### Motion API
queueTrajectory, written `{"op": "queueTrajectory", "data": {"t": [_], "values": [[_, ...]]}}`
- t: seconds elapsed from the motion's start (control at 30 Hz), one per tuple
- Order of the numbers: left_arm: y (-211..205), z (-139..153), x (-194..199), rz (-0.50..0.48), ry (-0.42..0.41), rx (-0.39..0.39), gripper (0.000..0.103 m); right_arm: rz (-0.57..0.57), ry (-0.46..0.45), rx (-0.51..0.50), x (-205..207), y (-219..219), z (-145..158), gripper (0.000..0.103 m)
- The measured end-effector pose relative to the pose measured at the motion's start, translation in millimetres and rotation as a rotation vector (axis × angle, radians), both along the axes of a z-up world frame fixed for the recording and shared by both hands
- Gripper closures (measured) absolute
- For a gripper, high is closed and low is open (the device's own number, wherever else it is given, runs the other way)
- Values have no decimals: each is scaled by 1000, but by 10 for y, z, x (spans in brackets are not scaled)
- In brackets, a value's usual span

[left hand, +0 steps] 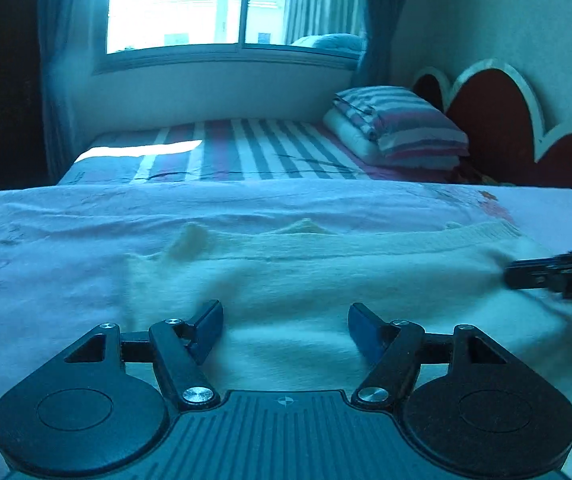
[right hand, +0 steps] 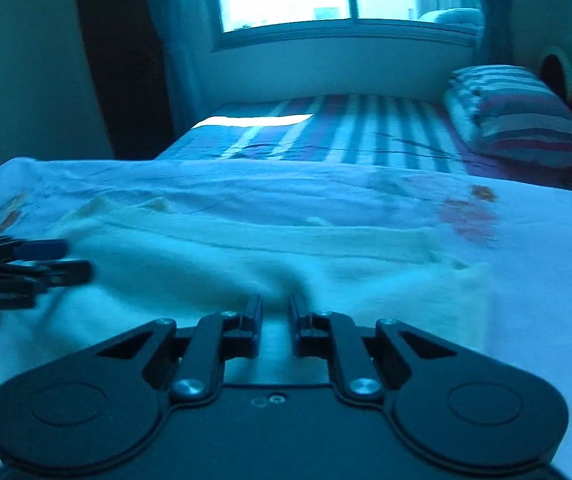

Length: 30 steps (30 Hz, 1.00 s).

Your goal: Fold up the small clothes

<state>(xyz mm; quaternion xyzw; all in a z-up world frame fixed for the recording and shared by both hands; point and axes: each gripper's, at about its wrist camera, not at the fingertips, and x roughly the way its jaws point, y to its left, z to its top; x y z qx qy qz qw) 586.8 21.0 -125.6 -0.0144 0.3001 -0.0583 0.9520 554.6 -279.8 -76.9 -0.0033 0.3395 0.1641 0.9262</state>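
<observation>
While both tongs hang low over the bed, the scene reads as follows.

Left tongs (left hand: 285, 326): spread wide, blue pads well apart, nothing pinched; the cream fabric lies under and between the pads without being pressed by them.

Right tongs (right hand: 276, 316): nearly pressed together, only a narrow slot between the fingers; a raised fold of fabric sits right at the tips, but whether the pads pinch it cannot be told.

Tongs as seen by each other: the right tongs enter the left wrist view from the right edge, at the garment's right side; the left tongs enter the right wrist view from the left edge, one blue pad showing, at the garment's left side.

Garment (left hand: 305, 280): a small cream, fuzzy piece, spread flat straight ahead of both tongs; its near edge reaches down to the fingertips, its far edge carries a ribbed band.

Garment detail: two small tan points stick up along the far edge; the picture is soft, so what they are stays unclear.

Surface under garment: a pale pink cover (left hand: 46, 280) with faint reddish prints, creased across its width.

Beyond the cover: a striped sheet (left hand: 246, 152) in white, grey and pink, with a bright patch of daylight on its left part.

Pillow (left hand: 401, 124): striped, stacked on a white one, at the far right of the bed.

Headboard (left hand: 497, 120): dark red with a white scalloped rim, behind the pillow.

Window (left hand: 206, 4): bright, flanked by curtains, on the far wall.
</observation>
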Motion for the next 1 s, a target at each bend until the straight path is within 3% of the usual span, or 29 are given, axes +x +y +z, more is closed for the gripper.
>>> {"op": "queueTrajectory", "data": {"t": [0.1, 0.13, 0.17, 0.33, 0.4, 0.47, 0.53, 0.67, 0.8, 0.9, 1.0], "values": [[345, -7, -58, 90, 29, 28, 33, -105, 25, 39, 10, -493, -16, 95], [436, 16, -88, 122, 37, 7, 33, -118, 41, 57, 3, -558, 14, 93], [466, 65, -155, 127, 24, -22, 33, -135, 41, 59, -33, -569, 70, 83], [-142, 242, -371, -23, -39, -53, 33, 55, 3, 119, -369, -8, 248, 84], [-368, 223, -385, -72, -27, -81, 33, 142, 17, 113, -471, 291, 229, 85], [-576, 145, -363, -99, -6, -48, 33, 196, 23, 63, -531, 513, 164, 90], [-660, -17, -301, -88, 70, 13, 33, 169, 63, -26, -512, 601, 38, 90], [-596, 49, -517, -91, 44, 51, 33, 92, 41, -28, -580, 348, 77, 92], [-408, 218, -885, -44, 3, -8, 33, 43, 37, 58, -853, 74, 241, 86], [-513, 163, -1122, -52, 14, -42, 33, 110, 71, 102, -1108, 256, 202, 86], [-625, 86, -1297, -22, 26, -70, 33, 123, 64, 78, -1355, 479, 124, 86]]}}
